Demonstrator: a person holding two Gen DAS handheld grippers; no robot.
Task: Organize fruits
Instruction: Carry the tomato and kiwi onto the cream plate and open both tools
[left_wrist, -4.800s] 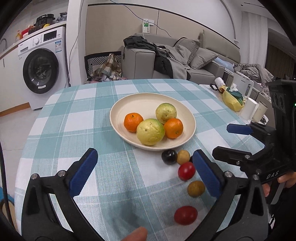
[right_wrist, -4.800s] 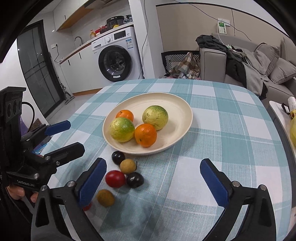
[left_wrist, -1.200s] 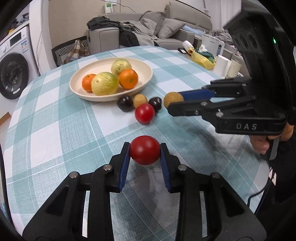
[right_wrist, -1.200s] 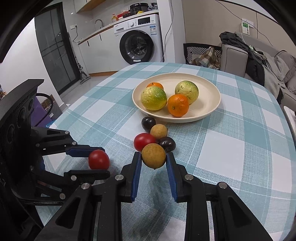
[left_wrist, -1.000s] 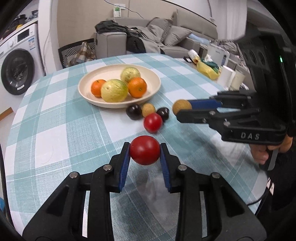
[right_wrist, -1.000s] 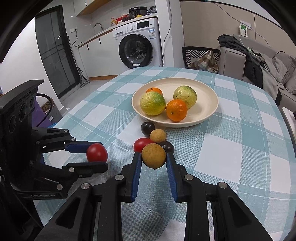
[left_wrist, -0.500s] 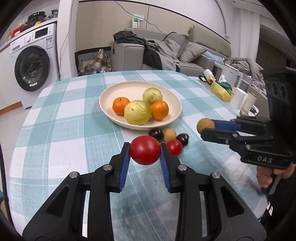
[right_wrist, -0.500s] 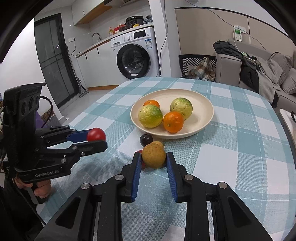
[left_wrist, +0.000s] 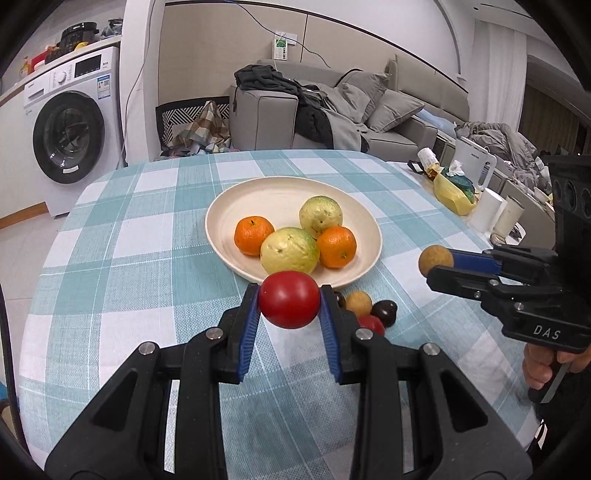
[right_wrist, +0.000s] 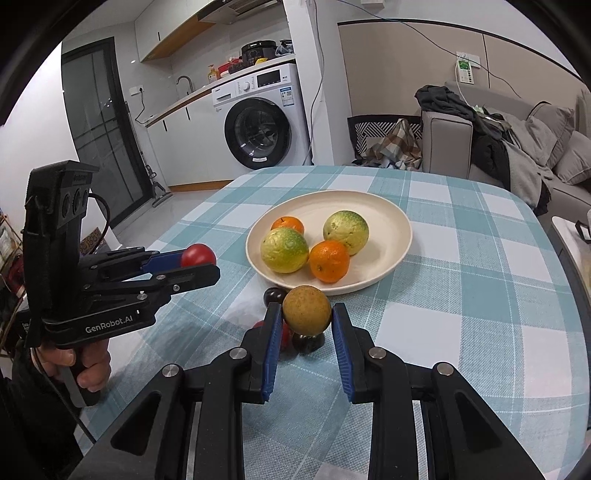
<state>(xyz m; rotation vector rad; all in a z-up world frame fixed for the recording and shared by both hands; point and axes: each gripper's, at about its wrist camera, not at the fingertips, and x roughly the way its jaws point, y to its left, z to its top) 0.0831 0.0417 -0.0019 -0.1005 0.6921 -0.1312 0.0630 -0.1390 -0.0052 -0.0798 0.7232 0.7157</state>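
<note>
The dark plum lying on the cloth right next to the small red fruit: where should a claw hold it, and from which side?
Grip the dark plum across its round middle, coming down from above. A small red fruit touches it on one side and a tan fruit lies close, with the plate rim behind, so a level approach would likely knock them. Set the fingers on the sides that face no neighbour.

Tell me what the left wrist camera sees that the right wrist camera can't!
Only the left wrist view shows the yellow bag and white cups beside the table. Only the right wrist view shows the sink faucet and dark glass door. Both show the plate of fruit, washing machine, red fruit and tan fruit, each clamped in a hand-held gripper.
</note>
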